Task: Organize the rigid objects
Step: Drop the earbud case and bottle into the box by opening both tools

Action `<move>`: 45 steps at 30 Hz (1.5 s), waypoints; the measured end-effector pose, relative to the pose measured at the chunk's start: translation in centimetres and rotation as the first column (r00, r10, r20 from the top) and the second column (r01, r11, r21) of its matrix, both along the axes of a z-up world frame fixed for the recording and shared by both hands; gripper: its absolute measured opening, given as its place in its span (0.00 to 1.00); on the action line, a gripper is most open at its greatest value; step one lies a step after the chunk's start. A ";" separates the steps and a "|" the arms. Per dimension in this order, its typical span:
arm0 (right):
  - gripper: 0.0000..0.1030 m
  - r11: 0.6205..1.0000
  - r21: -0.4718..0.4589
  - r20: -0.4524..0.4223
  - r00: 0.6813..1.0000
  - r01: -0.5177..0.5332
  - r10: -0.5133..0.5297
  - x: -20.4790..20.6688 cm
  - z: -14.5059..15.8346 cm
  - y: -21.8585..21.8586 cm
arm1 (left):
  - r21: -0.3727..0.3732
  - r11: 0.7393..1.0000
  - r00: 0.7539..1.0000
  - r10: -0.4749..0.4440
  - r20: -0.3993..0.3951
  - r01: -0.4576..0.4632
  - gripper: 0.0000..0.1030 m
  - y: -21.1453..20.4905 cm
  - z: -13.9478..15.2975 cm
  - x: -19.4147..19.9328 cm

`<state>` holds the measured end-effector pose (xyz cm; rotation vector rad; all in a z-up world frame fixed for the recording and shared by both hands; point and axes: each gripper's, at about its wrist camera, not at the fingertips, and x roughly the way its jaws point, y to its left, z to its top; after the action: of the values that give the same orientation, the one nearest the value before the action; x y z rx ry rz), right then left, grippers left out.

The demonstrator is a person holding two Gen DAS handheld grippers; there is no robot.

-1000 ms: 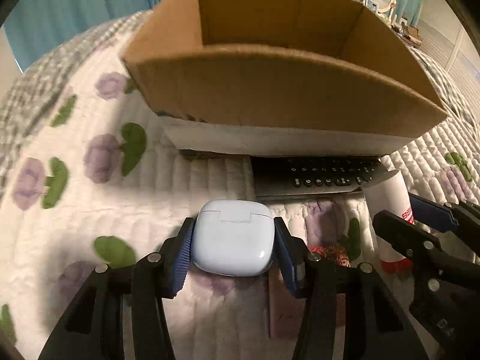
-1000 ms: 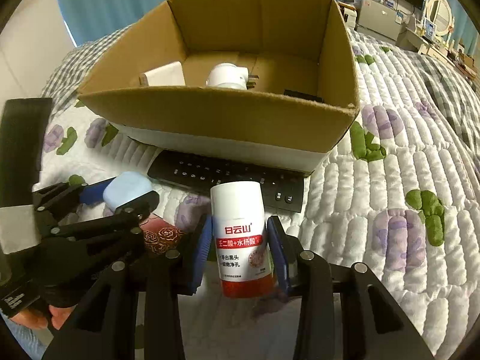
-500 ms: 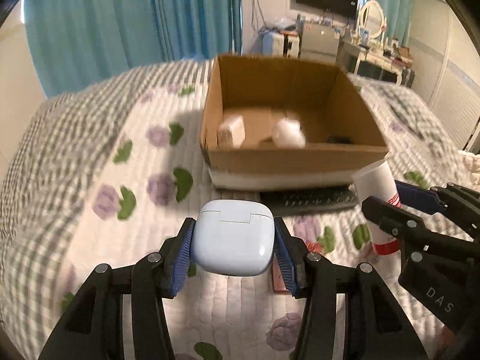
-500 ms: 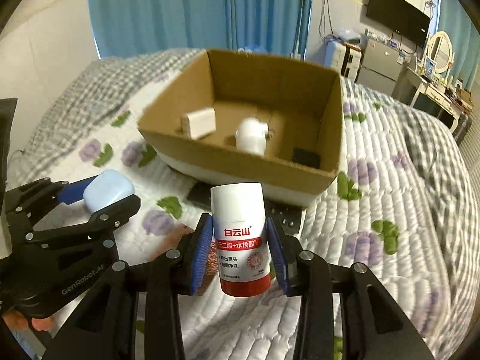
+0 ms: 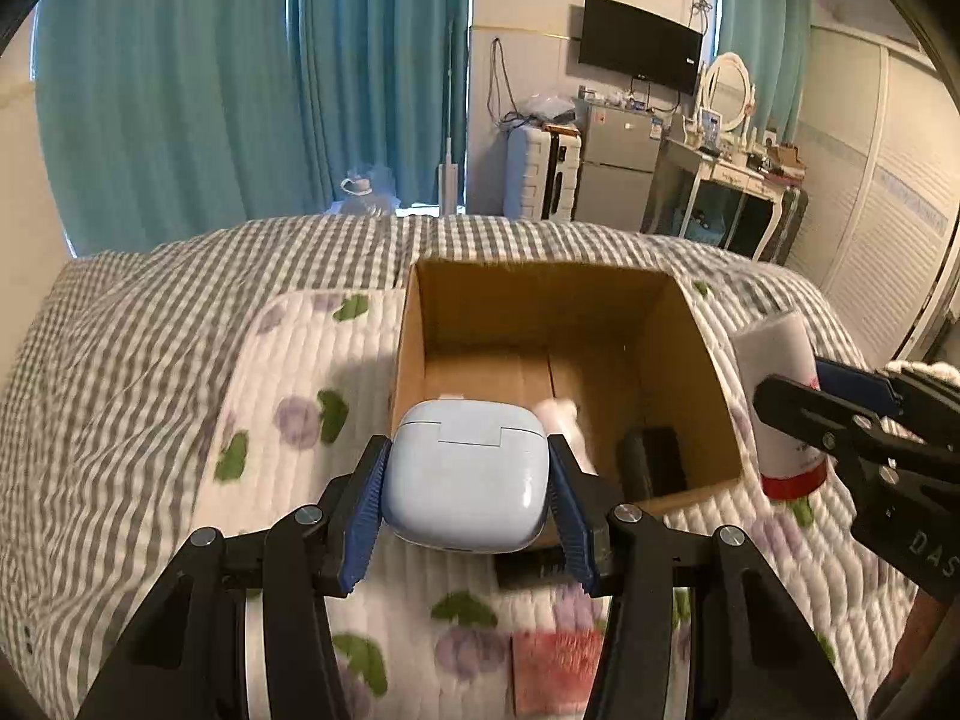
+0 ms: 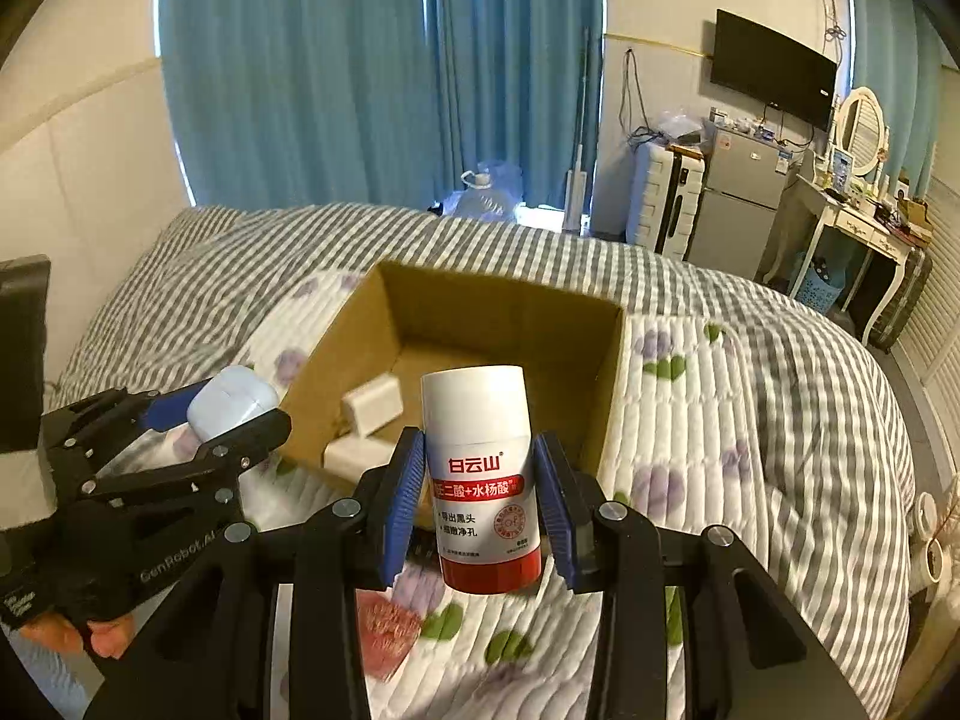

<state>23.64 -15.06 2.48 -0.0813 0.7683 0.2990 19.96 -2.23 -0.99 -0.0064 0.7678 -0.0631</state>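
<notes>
My left gripper (image 5: 467,495) is shut on a pale blue earbud case (image 5: 465,477) and holds it in the air in front of the open cardboard box (image 5: 414,336). My right gripper (image 6: 479,501) is shut on a white bottle with a red label (image 6: 480,480), also held above the bed near the box (image 6: 609,384). The left gripper with the case shows at the left of the right wrist view (image 6: 231,399). The bottle shows at the right of the left wrist view (image 5: 780,402). The box holds a white block (image 6: 372,402), a white object and a black item (image 5: 657,459).
The box sits on a flowered quilt (image 5: 288,396) over a grey checked bed cover (image 5: 150,324). A red patterned card (image 5: 555,669) lies on the quilt below the grippers. A black remote (image 5: 531,570) lies by the box's near wall. Curtains, fridge and dresser stand beyond the bed.
Both grippers have risen well above the quilt with their objects still held. The box now looks smaller and lower, and its inside is in view.
</notes>
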 end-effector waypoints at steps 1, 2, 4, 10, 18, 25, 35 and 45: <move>0.36 1.000 0.002 0.000 1.000 0.005 -0.005 0.5 0.0 -0.1 | -0.011 1.000 1.000 -0.007 -0.003 0.007 0.50 0.0 -0.1 0.9; 0.36 1.000 0.004 0.000 1.000 0.008 -0.008 1.0 0.1 -0.3 | -0.020 1.000 1.000 -0.015 -0.007 0.015 0.50 0.0 -0.3 1.6; 0.36 1.000 0.007 -0.006 1.000 0.011 -0.011 2.0 0.0 -0.6 | -0.028 0.999 0.999 -0.024 -0.021 0.024 0.50 -0.3 -1.0 3.1; 0.36 1.000 0.019 -0.044 0.999 0.011 -0.010 4.7 -1.2 -1.3 | -0.036 0.998 0.996 -0.063 -0.068 0.060 0.52 -1.3 -3.0 6.5; 0.36 1.000 0.004 -0.043 0.999 0.024 -0.024 8.2 -2.0 -1.3 | -0.029 0.999 0.999 -0.017 -0.027 0.016 0.68 0.0 -2.8 7.4; 0.36 1.000 0.004 -0.090 0.996 0.030 -0.029 11.9 -4.6 -0.6 | -0.024 1.000 1.000 -0.009 -0.004 0.009 0.68 0.6 -1.9 7.1; 0.59 0.997 -0.003 -0.049 0.996 0.071 -0.071 10.1 -3.5 -0.9 | -0.011 1.000 0.999 0.018 0.029 -0.017 0.87 1.8 0.6 3.0; 0.69 1.000 -0.024 -0.050 0.999 -0.009 0.008 0.0 -0.3 -0.7 | 0.024 0.998 0.998 0.050 0.034 -0.051 0.96 3.4 0.4 -5.7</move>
<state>23.63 -15.75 2.19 -0.1003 0.8217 0.3010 14.28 1.20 -0.58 -0.0016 0.7348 -0.0057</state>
